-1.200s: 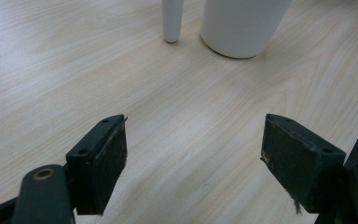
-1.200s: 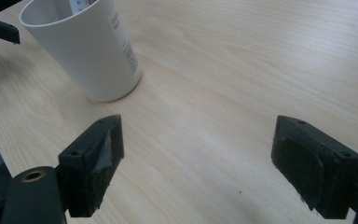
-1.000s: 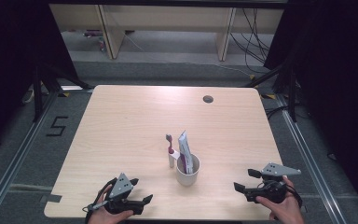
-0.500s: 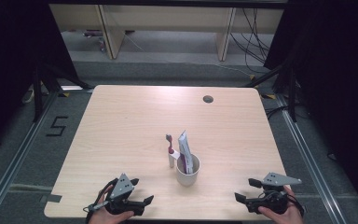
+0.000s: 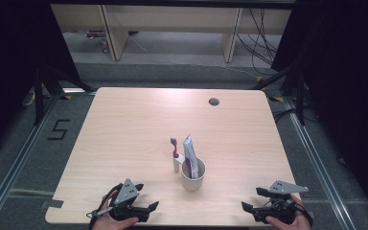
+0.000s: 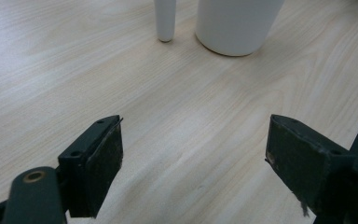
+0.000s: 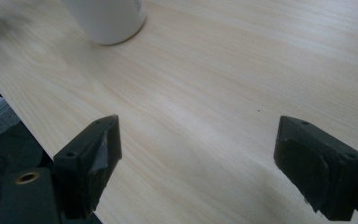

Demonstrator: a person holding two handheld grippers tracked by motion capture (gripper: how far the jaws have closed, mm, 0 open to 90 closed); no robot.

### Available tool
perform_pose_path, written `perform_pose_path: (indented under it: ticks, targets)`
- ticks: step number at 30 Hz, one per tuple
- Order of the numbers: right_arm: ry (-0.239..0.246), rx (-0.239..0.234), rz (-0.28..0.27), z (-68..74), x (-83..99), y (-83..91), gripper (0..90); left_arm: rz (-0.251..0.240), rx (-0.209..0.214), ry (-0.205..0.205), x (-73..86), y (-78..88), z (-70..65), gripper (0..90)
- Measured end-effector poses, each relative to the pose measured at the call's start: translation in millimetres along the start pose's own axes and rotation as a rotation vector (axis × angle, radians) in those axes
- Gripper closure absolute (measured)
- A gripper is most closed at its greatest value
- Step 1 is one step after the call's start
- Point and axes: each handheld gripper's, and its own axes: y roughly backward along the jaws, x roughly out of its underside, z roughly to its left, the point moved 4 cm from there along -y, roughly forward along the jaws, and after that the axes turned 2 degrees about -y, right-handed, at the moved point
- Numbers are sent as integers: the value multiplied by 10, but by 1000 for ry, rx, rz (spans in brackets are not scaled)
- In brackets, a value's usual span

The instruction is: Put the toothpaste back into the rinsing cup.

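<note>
A white cup [image 5: 193, 177] stands in the near middle of the wooden table [image 5: 124, 124], with a toothpaste tube [image 5: 189, 152] upright in it. A pink-and-white toothbrush [image 5: 175, 154] stands just left of the cup, its white handle end [image 6: 165, 18] on the table outside the cup [image 6: 235, 23]. My left gripper [image 5: 146, 196] is open at the front edge, left of the cup, its jaws wide apart [image 6: 193, 158] over bare wood. My right gripper [image 5: 253, 199] is open at the front right corner, empty [image 7: 198, 158], with the cup [image 7: 109, 18] farther off.
A round cable hole [image 5: 214, 101] sits near the table's far edge. Grey floor with metal rails surrounds the table, and the front edge runs right under both grippers. Shelving legs and cables stand behind the table.
My right gripper has drawn back toward the table's front edge, slightly right. The left gripper, cup, toothbrush and tube have stayed put.
</note>
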Motion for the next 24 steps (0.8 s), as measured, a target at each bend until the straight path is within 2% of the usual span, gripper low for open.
perform_pose_path:
  ticks: [1, 3, 4, 5, 7, 8, 9, 10, 12, 13, 14, 15, 17, 18, 21, 24]
  targets:
    - [-1, 0, 4, 1, 5, -3, 159, -1, -1, 1, 0, -1, 0, 186]
    - [29, 5, -9, -10, 7, -10, 159, -20, -3, 20, -4, -15, -14, 186]
    - [39, -2, -2, -7, 13, -9, 159, -15, -5, 16, -2, -11, -10, 186]
    - [11, -16, 5, 16, 24, -15, 159, -18, -2, 15, -1, -16, -9, 186]
    - [26, -8, 10, 12, 30, -21, 159, -2, 3, 2, 3, -9, -2, 186]
    - [21, -1, 14, 13, 33, -15, 159, 3, 1, 1, 3, -6, -3, 186]
    - [-5, 4, 24, 34, 42, -12, 159, 5, 2, 1, 4, -7, -3, 186]
    - [19, 6, 14, 10, 36, -24, 159, 7, -3, 1, 4, -6, -4, 186]
    - [28, 6, 18, 10, 38, -31, 159, 9, -1, 3, 6, -8, -5, 186]
    - [-2, 1, 29, 44, 47, -28, 159, 9, 0, 4, 7, -10, -5, 186]
    - [37, 14, 23, 17, 39, -32, 159, 10, 0, 4, 8, -11, -5, 186]
    - [45, 25, 20, 13, 38, -29, 159, 12, -2, 2, 9, -12, -2, 186]
    - [45, 22, 29, 16, 42, -29, 159, 14, -1, 1, 11, -13, -5, 186]
    - [40, 5, 30, 23, 42, -41, 159, 14, -1, 3, 12, -17, -4, 186]
    - [40, 18, 32, 25, 40, -33, 159, 15, 3, 2, 13, -21, -1, 186]
    - [47, 20, 29, 20, 41, -39, 159, 4, 1, 16, 16, -36, -6, 186]
